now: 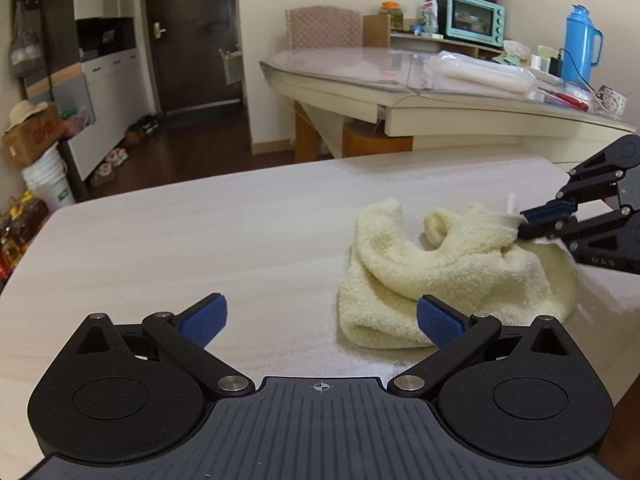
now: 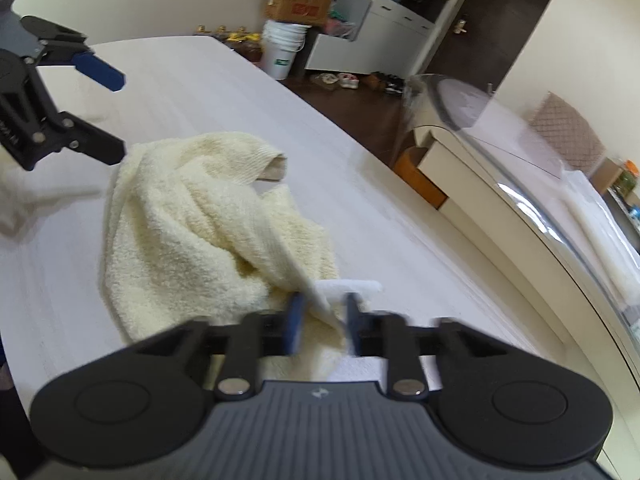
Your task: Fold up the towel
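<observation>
A cream terry towel point(image 1: 444, 268) lies crumpled in a heap on the pale table point(image 1: 200, 240). My left gripper point(image 1: 320, 322) is open and empty, its blue pads just short of the towel's near left edge. My right gripper point(image 1: 524, 224) comes in from the right and is shut on the towel's far right corner. In the right wrist view the towel point(image 2: 192, 224) spreads away from the right gripper point(image 2: 322, 326), whose pads pinch a white-labelled corner. The left gripper point(image 2: 116, 114) stands open at the towel's far left.
A second table point(image 1: 420, 92) with a glass top stands behind, carrying a teal oven point(image 1: 474, 18), a blue thermos point(image 1: 580, 42) and packets. A white bucket point(image 1: 46, 180), box and shoes sit on the floor at left. The pale table edge runs along the right in the right wrist view point(image 2: 400, 184).
</observation>
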Available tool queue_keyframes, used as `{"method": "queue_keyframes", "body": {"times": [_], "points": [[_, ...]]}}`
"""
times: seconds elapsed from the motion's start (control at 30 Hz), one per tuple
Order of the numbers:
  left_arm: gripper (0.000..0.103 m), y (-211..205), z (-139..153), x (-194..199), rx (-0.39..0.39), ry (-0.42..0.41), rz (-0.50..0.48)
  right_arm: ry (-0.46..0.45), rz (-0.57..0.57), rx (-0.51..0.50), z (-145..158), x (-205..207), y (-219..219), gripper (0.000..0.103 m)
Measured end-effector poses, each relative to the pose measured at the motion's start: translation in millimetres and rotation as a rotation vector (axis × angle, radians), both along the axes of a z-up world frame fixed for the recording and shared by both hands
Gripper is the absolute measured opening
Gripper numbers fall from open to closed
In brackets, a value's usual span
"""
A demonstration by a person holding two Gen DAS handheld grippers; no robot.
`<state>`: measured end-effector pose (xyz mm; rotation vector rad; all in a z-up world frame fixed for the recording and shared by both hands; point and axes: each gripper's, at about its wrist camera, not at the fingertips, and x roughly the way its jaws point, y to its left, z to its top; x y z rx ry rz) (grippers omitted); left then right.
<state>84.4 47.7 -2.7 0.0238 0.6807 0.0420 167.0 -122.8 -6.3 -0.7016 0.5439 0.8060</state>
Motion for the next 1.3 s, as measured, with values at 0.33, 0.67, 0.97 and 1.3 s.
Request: {"method": "queue_keyframes", "body": {"times": [0.33, 0.67, 0.97, 1.3], "points": [[0.103, -6.0, 3.2, -1.0, -0.002, -0.028, -0.050, -0.112, -0.101, 0.182, 43.9, -11.6, -21.7, 0.004], [0.103, -17.0, 8.8, -13.1, 0.090, -0.074, -0.249, -0.033, -0.079, 0.388, 77.2, -59.9, -51.5, 0.004], [0.103, -36.2, 8.6, -8.6, 0.182, -0.093, -0.395, 0.067, -0.046, 0.418, 65.3, -105.2, -75.6, 0.004], [0.103, -55.6, -8.4, -5.7, 0.263, -0.064, -0.505, 0.264, 0.008, 0.428, 37.0, -139.6, -87.5, 0.004]]}}
